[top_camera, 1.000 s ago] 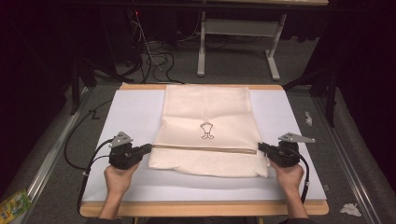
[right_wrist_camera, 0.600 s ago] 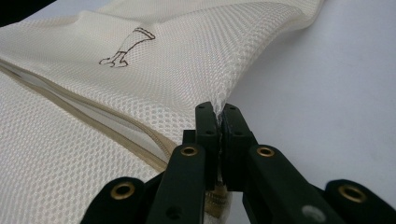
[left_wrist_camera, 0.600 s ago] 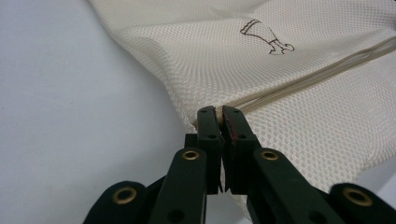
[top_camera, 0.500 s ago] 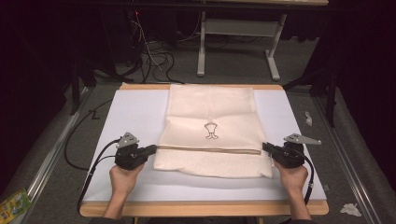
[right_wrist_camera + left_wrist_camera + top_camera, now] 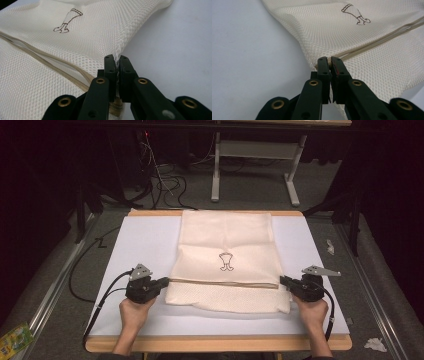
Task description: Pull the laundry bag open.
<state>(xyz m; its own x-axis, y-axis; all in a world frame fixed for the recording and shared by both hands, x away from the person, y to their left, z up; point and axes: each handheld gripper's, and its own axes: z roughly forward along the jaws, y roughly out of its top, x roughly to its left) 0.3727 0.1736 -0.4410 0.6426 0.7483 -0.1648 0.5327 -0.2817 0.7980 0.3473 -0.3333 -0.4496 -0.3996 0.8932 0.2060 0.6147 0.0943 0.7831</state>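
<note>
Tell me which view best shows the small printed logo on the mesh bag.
The high view: the logo sits upright and whole, mid-bag. The left gripper view catches it at the top edge; the right gripper view shows it slanted.

Cream honeycomb-mesh fabric bag, dark outline print at frame centre, tan zipper band; white bench, black claws.

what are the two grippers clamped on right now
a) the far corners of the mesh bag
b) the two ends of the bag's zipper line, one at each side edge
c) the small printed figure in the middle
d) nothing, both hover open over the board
b: the left gripper and right gripper are each shut on a side edge of the cream mesh laundry bag, level with its zipper.
</note>
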